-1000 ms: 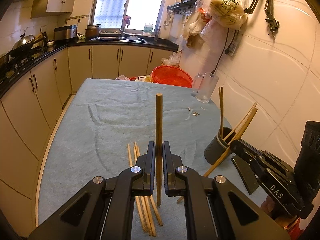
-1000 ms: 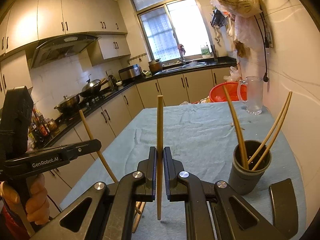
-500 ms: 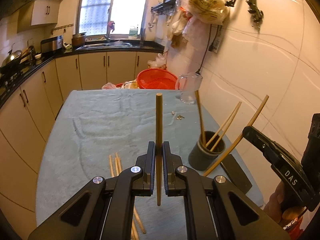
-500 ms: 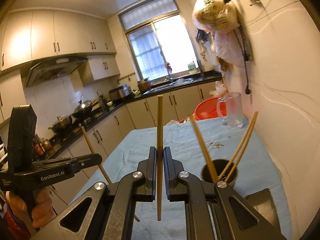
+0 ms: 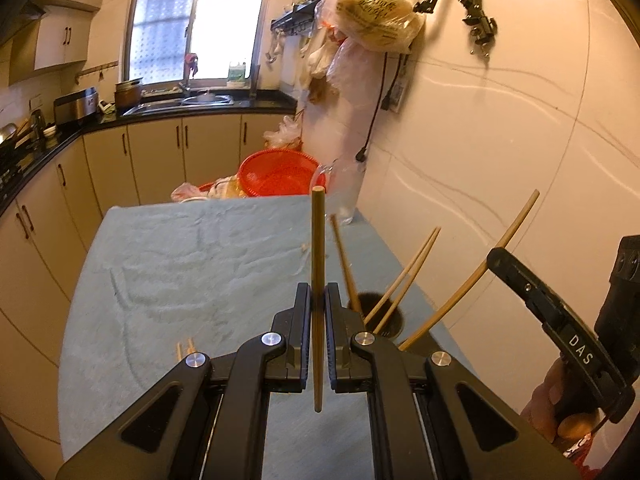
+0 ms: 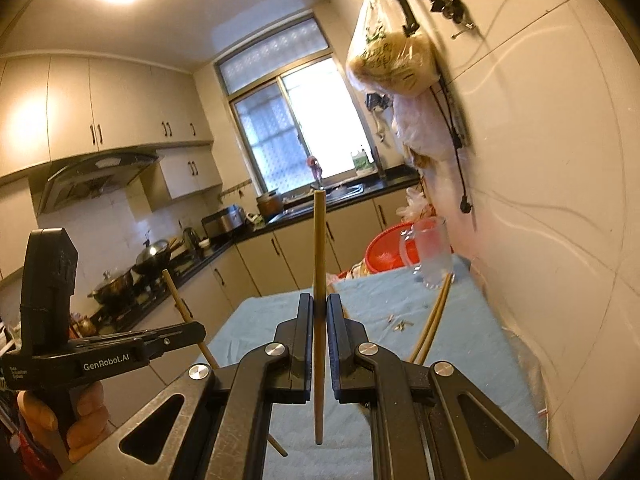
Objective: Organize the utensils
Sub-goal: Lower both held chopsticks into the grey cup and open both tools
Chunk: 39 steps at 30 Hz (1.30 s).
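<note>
Two chopsticks, one clenched upright in left hand-held gripper [image 5: 318,306], one in right hand-held gripper [image 6: 319,316], both lifted above desk [image 5: 168,264] for dropping into dark holder cup [image 5: 380,320] at right edge.

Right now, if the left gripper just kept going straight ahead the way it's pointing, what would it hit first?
Probably the dark holder cup. The left gripper, shut on a chopstick, points forward and down over the blue cloth, with the cup just right of its line. Depth is unclear, so it might meet the cloth first.
</note>
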Each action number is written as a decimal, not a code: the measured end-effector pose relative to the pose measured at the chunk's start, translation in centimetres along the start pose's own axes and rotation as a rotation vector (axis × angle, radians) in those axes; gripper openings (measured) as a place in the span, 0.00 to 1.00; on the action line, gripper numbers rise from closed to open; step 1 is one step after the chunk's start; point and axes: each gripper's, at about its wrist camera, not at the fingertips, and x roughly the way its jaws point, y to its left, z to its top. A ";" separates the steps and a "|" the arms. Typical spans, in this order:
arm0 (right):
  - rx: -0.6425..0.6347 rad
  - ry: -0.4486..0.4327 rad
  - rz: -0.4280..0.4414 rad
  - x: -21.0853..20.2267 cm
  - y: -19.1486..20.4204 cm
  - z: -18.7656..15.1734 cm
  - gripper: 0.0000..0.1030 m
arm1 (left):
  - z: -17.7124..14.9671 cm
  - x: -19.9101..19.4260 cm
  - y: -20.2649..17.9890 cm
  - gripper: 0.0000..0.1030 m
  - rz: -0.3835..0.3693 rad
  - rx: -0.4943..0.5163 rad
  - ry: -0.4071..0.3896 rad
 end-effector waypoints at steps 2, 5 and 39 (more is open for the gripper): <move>0.008 -0.009 -0.006 -0.2 -0.4 0.6 0.07 | 0.9 0.1 -0.5 0.06 -0.007 0.001 -0.012; 0.013 -0.030 -0.019 -0.5 -1.0 1.5 0.07 | 2.1 0.4 -1.2 0.06 -0.020 0.001 -0.026; 0.083 0.095 -0.128 6.2 -7.7 -0.3 0.07 | 3.0 11.3 -2.1 0.06 -0.051 -0.053 0.065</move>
